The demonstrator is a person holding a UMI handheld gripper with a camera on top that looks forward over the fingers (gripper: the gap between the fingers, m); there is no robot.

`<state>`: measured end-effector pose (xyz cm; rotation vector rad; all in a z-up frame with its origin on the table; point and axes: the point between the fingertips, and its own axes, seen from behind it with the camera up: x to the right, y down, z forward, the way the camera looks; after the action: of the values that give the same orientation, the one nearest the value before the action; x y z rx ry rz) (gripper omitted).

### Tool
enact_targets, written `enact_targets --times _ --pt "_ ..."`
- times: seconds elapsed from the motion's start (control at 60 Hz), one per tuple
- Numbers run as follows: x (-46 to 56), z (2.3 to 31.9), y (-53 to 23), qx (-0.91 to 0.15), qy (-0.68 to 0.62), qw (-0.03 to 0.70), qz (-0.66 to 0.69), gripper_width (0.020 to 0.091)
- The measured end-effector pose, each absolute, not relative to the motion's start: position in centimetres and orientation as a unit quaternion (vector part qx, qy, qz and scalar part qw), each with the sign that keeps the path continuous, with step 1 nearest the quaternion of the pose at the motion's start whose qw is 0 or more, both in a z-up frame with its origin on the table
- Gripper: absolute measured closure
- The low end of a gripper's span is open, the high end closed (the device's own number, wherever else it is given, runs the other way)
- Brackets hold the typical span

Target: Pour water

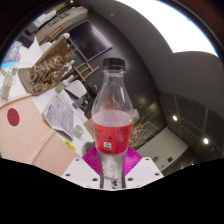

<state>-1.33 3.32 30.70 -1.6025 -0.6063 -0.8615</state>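
A clear plastic bottle with a black cap and a red label stands upright between my fingers, held up off the surfaces behind it. It holds red liquid in its lower half. My gripper is shut on the bottle's lower body, with the magenta pads pressed against both sides. The bottle's base is hidden behind the fingers.
Behind the bottle to the left lie a white table with a wooden chair, crumpled plastic and a beige box with a red dot. A dark counter edge runs along the right.
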Motion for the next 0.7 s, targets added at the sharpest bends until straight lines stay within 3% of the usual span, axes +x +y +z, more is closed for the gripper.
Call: enact_targets --times 0.167,0.267,0.55,0.7 --pt "-12.8 31.9 5.8 -0.614 -0.373 0.543 -0.435 0.0874" --pt "-19.5 30.9 7.2 -0.551 -0.449 0.516 -0.477 0.0873" --pt "-31.7 23.6 8.9 -0.401 -0.603 0.419 -0.547 0.0876" --pt "-34.1 21.4 10.3 -0.331 -0.636 0.373 -0.588 0.0876"
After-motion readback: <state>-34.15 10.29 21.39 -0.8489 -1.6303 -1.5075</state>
